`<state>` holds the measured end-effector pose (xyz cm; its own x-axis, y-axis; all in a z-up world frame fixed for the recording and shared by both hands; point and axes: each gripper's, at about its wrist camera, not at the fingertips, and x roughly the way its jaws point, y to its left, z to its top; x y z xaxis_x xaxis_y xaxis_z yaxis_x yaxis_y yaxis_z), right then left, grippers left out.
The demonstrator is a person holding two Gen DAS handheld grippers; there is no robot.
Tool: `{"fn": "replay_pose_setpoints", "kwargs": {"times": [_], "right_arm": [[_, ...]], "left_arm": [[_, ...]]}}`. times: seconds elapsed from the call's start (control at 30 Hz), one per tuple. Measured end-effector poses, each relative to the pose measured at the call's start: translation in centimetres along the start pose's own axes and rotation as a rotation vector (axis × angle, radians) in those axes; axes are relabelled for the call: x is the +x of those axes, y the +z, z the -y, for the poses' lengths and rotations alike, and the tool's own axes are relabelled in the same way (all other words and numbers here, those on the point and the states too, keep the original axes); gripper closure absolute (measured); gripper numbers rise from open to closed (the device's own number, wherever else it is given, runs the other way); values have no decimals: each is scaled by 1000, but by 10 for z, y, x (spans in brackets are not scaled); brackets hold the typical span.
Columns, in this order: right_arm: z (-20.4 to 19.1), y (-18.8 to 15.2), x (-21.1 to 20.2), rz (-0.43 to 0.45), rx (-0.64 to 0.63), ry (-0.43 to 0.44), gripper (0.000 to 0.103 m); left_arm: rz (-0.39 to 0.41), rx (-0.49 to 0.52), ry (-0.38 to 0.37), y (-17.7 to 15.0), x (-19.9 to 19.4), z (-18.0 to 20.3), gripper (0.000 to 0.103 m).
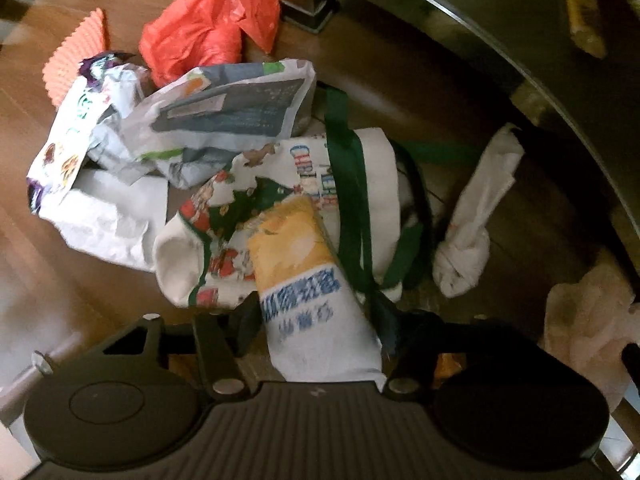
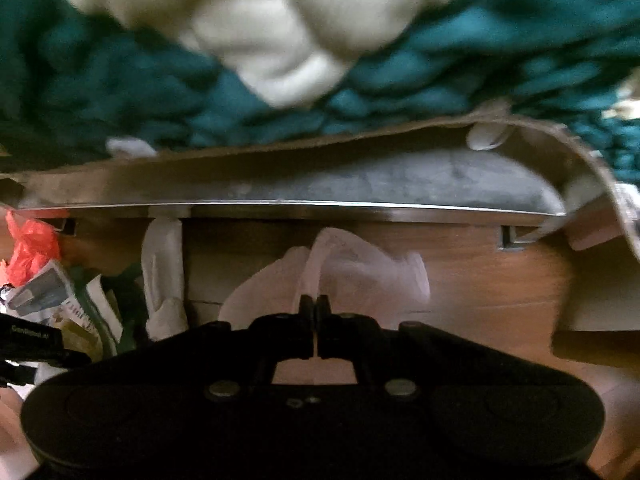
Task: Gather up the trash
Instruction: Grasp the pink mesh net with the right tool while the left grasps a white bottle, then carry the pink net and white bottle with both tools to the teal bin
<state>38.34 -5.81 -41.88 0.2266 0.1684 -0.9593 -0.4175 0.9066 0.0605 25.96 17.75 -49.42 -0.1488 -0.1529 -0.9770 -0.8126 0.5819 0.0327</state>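
Trash lies scattered on a wooden floor (image 1: 24, 184), and the printed cloth bag (image 1: 280, 208) with green straps serves as the landmark. Directly in front of that bag, nearest the camera, the left gripper (image 1: 320, 332) has a yellow, white and blue packet (image 1: 308, 280) between its jaws; the pads appear to press its sides, though blur makes the contact hard to confirm. Behind the bag lies a crumpled grey and white wrapper (image 1: 236, 116), and farther behind it a red plastic bag (image 1: 208, 20). Left of the cloth bag sit a colourful snack wrapper (image 1: 76, 128) and an orange ribbed piece (image 1: 76, 56). Right of it lies a knotted white tissue (image 1: 476, 216), beneath a curved metal edge (image 1: 480, 32).

In the right wrist view, the right gripper (image 2: 316, 304) has its jaws pinched together on a thin white plastic bag (image 2: 360, 272), which rises up from the fingertips. That bag is well to the right of the cloth bag.
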Motion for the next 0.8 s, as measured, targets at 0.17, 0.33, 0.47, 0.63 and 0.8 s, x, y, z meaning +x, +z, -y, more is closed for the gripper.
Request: {"fn": "replay_pose_setpoints", "kwargs": {"times": [0.17,0.33,0.47,0.63,0.8], "right_arm": [[-1,-6,-41,30,-14,-7,102],[-4,-15,-89,63,-35,-11,102],[-3,-26,-136,94,-36,8,102],[-6,-38,-207,185,-65,53,102],[-4,-50,-283,292,-112,85,102]], "left_arm": [[24,9,-36,-17,-29,-8,52],[50,25,-53,-26,-63,-15,53],[84,62,-80,-47,-102,-16,53],[180,171,-167,-84,-164,-12,53],[315,289,-254,-126,-234,-7,53]]}}
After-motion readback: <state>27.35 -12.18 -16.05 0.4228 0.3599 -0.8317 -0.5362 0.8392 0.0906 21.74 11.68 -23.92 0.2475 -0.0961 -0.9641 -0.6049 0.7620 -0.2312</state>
